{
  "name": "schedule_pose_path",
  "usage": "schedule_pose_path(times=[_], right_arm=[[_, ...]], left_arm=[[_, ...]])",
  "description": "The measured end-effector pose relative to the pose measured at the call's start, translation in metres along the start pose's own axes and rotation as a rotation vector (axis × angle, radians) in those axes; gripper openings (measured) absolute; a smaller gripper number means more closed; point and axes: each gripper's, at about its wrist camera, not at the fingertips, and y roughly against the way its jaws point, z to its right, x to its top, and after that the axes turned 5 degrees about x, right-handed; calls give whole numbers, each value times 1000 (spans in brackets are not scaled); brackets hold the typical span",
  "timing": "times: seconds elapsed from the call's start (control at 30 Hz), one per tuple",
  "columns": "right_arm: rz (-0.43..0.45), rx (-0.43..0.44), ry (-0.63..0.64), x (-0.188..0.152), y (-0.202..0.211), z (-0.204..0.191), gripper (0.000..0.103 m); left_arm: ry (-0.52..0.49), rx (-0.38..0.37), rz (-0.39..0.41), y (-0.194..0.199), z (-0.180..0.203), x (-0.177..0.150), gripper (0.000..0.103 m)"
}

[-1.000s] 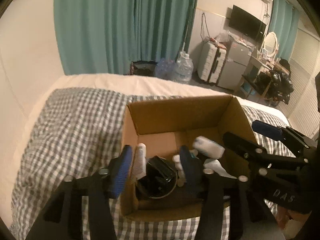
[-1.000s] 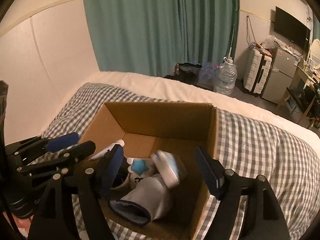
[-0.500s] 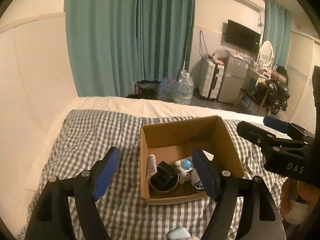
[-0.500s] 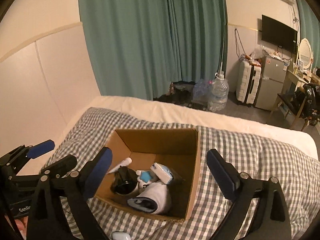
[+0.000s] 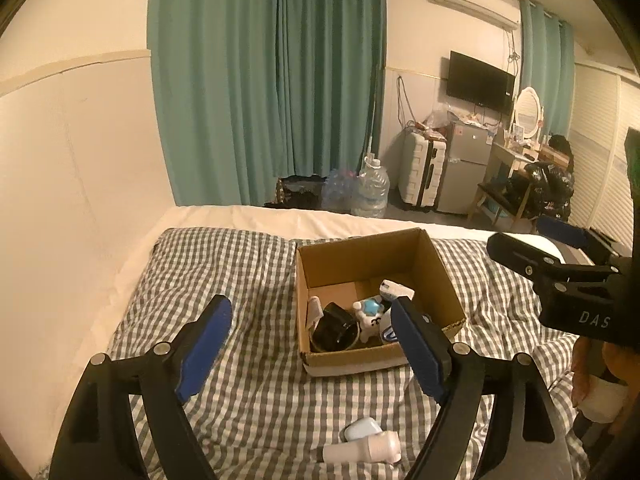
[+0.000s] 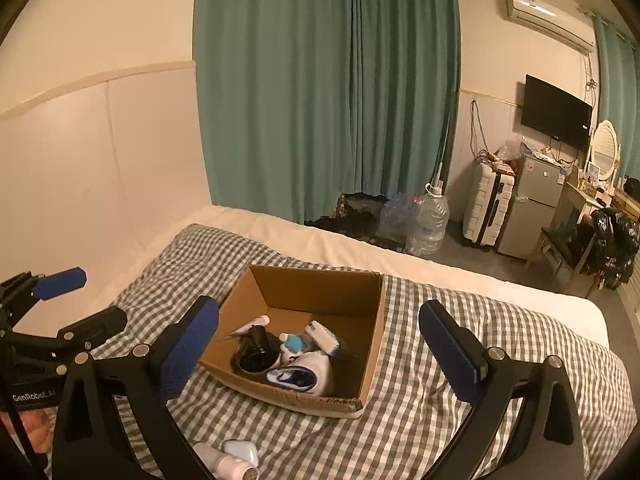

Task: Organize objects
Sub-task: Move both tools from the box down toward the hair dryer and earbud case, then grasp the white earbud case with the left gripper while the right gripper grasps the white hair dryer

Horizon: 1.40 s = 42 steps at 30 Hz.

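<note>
An open cardboard box (image 5: pixel 434 264) (image 6: pixel 374 320) sits on the checked bedspread. Inside it lie a black cup (image 5: pixel 334 326) (image 6: pixel 256 350), a white and blue figure (image 5: pixel 370 312) (image 6: pixel 294 346), a white tube (image 6: pixel 252 324), a white and blue pack (image 6: pixel 324 336) and a rolled white sock (image 6: pixel 308 374). A small pale case (image 5: pixel 360 428) (image 6: pixel 242 450) and a white bottle (image 5: pixel 362 452) (image 6: pixel 226 464) lie on the bedspread in front of the box. My left gripper (image 5: pixel 310 358) is open and empty, high above the bed. My right gripper (image 6: pixel 320 350) is open and empty, also high above the box.
The bed (image 6: pixel 500 332) runs along a cream wall (image 5: pixel 80 184) on the left. Beyond it are teal curtains (image 6: pixel 320 100), water jugs (image 6: pixel 430 220), a suitcase (image 6: pixel 486 204), a small fridge (image 6: pixel 534 204) and a desk with a chair (image 6: pixel 568 248).
Both grippers have pulled up and back from inside the box to high above the bed. The case and bottle in front of the box have come into view.
</note>
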Motion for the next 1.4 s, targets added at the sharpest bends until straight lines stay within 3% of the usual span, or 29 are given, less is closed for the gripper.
schedule_pose_path(times=[0.2, 0.27, 0.6, 0.8, 1.07, 1.13, 1.3, 1.4], right_arm=[[-59, 65, -40, -32, 2, 4, 101], [-106, 40, -50, -52, -6, 4, 101], [-287, 96, -22, -139, -48, -15, 101], [-396, 198, -48, -182, -80, -30, 100], [-557, 331, -6, -222, -120, -53, 76], [-575, 347, 5, -227, -123, -57, 62], [-556, 335, 15, -227, -117, -56, 57], [-520, 281, 24, -224, -107, -49, 56]], left_arm=[[21, 11, -1, 9, -9, -15, 87], [27, 19, -23, 6, -12, -22, 87], [30, 5, -142, -32, -9, -64, 87], [5, 21, -221, -60, -4, -84, 87], [11, -1, -365, -100, -3, -110, 87], [17, -11, -394, -108, -2, -113, 87], [16, -12, -420, -115, 4, -118, 87], [15, -16, -425, -115, 9, -117, 87]])
